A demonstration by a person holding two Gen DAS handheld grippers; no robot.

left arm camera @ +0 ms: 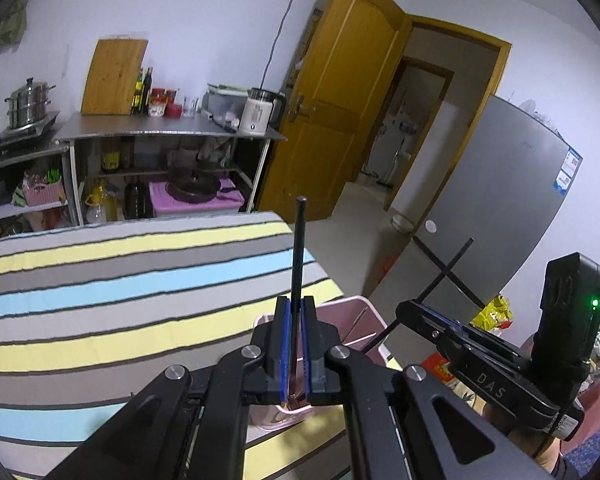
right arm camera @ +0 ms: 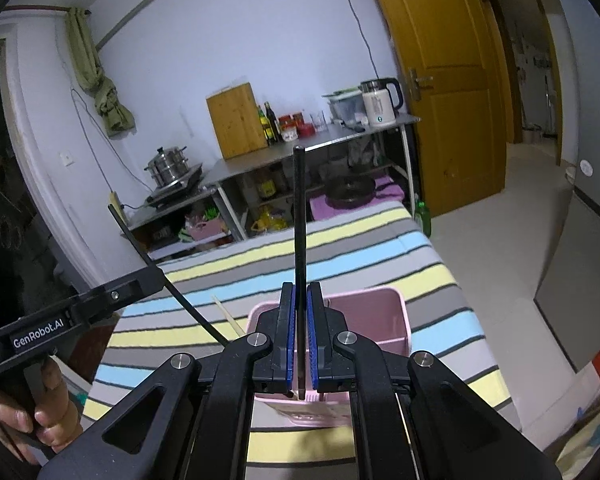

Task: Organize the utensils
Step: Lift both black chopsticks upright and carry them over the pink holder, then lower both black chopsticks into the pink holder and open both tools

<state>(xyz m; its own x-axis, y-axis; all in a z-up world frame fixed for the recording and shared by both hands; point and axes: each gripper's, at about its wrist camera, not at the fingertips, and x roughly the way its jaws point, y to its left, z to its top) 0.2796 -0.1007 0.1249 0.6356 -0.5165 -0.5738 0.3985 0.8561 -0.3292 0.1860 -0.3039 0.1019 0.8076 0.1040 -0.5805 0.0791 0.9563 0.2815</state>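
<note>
A pink basket (right arm camera: 384,320) stands at the striped desk's (left arm camera: 99,280) near edge, a pale chopstick (right arm camera: 229,318) beside it. Above it, left fingers (left arm camera: 295,344) and right fingers (right arm camera: 300,336) each clamp an upright black chopstick (left arm camera: 298,256).

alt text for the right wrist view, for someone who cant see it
The right gripper is shut on a black chopstick that stands upright over a pink bin on a striped cloth. At left, the left gripper holds another black chopstick; kitchen shelves stand behind.
</note>
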